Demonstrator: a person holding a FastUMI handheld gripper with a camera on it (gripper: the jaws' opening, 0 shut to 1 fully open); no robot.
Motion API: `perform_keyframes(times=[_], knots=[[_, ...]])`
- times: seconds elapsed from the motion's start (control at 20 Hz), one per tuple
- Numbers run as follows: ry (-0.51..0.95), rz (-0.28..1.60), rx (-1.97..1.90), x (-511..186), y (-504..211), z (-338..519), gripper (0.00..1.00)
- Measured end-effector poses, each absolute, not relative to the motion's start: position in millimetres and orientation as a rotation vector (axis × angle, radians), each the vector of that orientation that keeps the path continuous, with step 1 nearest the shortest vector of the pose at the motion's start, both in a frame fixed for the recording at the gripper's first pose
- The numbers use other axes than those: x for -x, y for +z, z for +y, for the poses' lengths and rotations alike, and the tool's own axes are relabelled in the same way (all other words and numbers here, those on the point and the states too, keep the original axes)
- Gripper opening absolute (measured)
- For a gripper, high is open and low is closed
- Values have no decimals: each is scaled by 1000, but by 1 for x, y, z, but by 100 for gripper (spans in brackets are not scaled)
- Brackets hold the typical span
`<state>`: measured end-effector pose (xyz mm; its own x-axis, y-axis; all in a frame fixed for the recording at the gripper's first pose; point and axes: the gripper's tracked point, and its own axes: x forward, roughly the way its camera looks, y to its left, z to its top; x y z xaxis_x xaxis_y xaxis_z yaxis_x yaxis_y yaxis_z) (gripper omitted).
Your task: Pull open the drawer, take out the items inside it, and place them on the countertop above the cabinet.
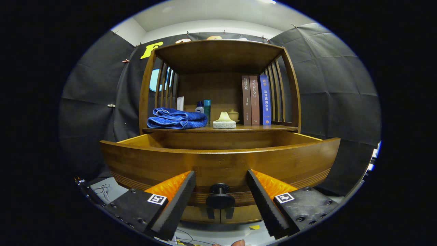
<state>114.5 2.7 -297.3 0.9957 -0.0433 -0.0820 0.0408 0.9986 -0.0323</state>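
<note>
The gripper (pixel 220 201) faces the front of a brown wooden drawer (pixel 218 162) that stands pulled out from a wooden cabinet, and its two fingers are spread wide apart, gripping nothing. Between them, apart from both, sits the drawer's small round black knob (pixel 220 197), fixed low on the front panel. The tall front panel blocks the view into the drawer, so only the upper part of its inner walls shows, and whatever lies inside cannot be seen. Beyond the drawer is the brown wooden countertop (pixel 259 128) of the cabinet, roofed by a wooden shelf on slatted sides. On it, to the left, lies a folded blue towel (pixel 177 118); behind the towel stand a white bottle with a blue cap (pixel 199 107) and a teal cylindrical bottle (pixel 207 106). Near the middle rests a pale yellow shape on a white base (pixel 224 120), with a small cream lidded jar (pixel 233 114) behind it. To the right, three upright books (pixel 256 99), two brown and one blue, stand against the slats.
</note>
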Motion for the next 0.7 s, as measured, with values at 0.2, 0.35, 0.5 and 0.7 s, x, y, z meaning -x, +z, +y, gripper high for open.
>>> perform_keyframes(times=[0.2,0.35,0.5,0.7], knots=[[-40,87,36,-135,-292,3,99],[-43,94,43,-152,-291,3,99],[-45,99,46,-176,-293,2,99],[-51,114,48,-209,-295,3,99]])
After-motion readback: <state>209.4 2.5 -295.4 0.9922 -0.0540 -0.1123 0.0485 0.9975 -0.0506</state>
